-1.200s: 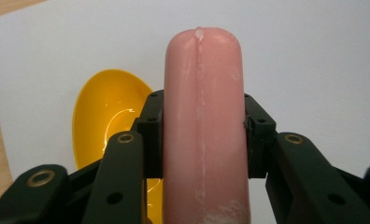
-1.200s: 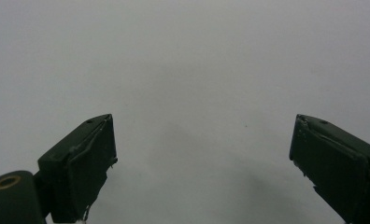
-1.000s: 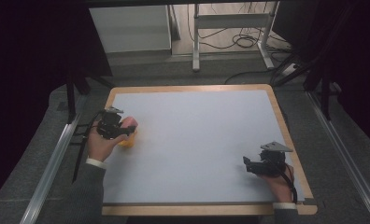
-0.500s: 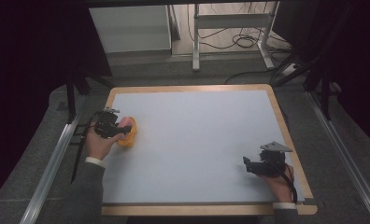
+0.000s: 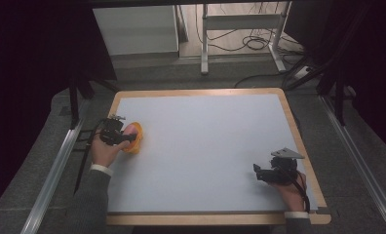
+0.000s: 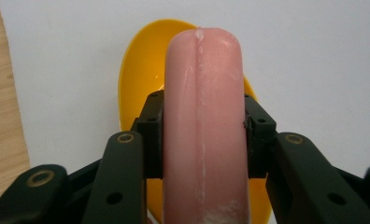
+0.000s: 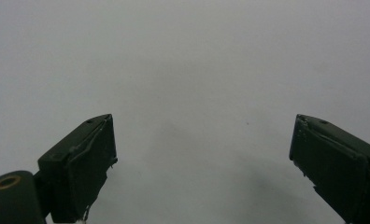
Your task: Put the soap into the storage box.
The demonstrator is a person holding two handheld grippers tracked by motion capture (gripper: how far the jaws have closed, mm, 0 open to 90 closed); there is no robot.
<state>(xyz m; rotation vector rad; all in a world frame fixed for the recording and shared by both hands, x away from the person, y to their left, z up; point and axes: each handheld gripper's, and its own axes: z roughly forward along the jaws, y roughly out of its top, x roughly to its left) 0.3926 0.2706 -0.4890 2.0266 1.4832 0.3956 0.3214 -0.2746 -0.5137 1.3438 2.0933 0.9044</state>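
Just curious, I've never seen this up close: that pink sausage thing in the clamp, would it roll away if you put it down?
Probably, yes: the pink sausage looks round and smooth, so it could roll on the flat table. It seems fairly stiff, staying straight between the left gripper's fingers. The yellow dish beneath might stop it.

Two black two-jaw grippers, left (image 5: 127,138) and right (image 5: 257,171): brass-ringed screws, trailing cables, grey three-cornered plate; grey sleeves, white cuffs.

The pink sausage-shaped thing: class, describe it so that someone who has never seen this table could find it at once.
Start at the pale table with its wooden rim and go to its left edge, where the left gripper is shut on the pink sausage-shaped thing. It is a smooth rounded cylinder above a yellow dish, the table's other coloured item.
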